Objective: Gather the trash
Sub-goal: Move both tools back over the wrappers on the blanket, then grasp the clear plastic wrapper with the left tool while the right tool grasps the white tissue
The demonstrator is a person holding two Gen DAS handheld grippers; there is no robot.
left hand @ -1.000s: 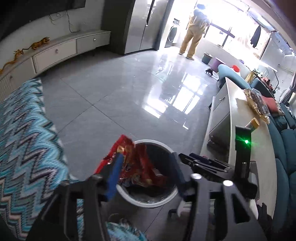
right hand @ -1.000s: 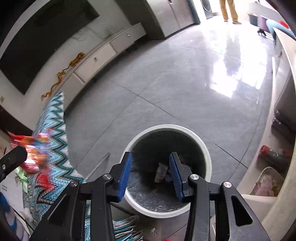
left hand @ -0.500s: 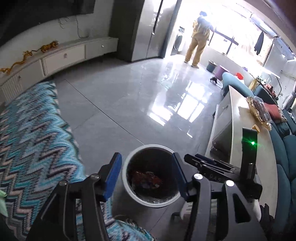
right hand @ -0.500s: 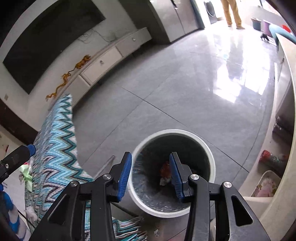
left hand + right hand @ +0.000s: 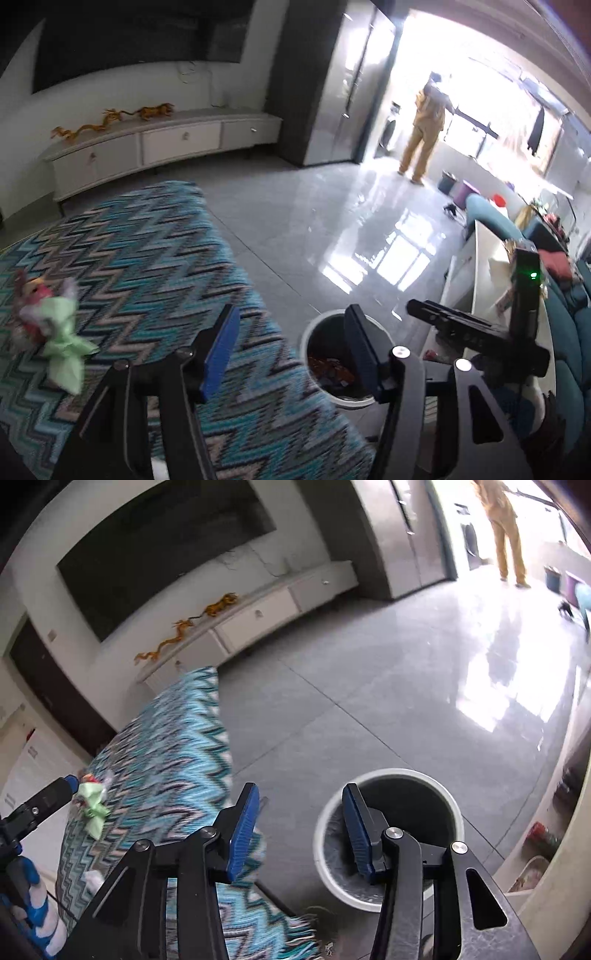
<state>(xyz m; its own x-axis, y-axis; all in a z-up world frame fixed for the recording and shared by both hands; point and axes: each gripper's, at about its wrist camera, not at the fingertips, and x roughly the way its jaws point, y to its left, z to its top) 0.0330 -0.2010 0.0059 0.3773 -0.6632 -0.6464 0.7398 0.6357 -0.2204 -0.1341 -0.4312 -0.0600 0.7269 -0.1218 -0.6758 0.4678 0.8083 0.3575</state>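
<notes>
Swung leftward since half a second ago, away from the white trash bin (image 5: 334, 398), with the red wrapper (image 5: 328, 367) lying inside it. Crumpled green paper (image 5: 64, 345) with pink trash beside it at nine o'clock on the zigzag rug (image 5: 147, 258). Left tool (image 5: 291, 350) spread apart, gripping nothing. Right tool (image 5: 299, 834) likewise apart and unloaded, bin (image 5: 388, 840) at three o'clock behind its fingers.

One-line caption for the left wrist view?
Open left gripper over zigzag cloth, trash ahead, bin beside.
</notes>
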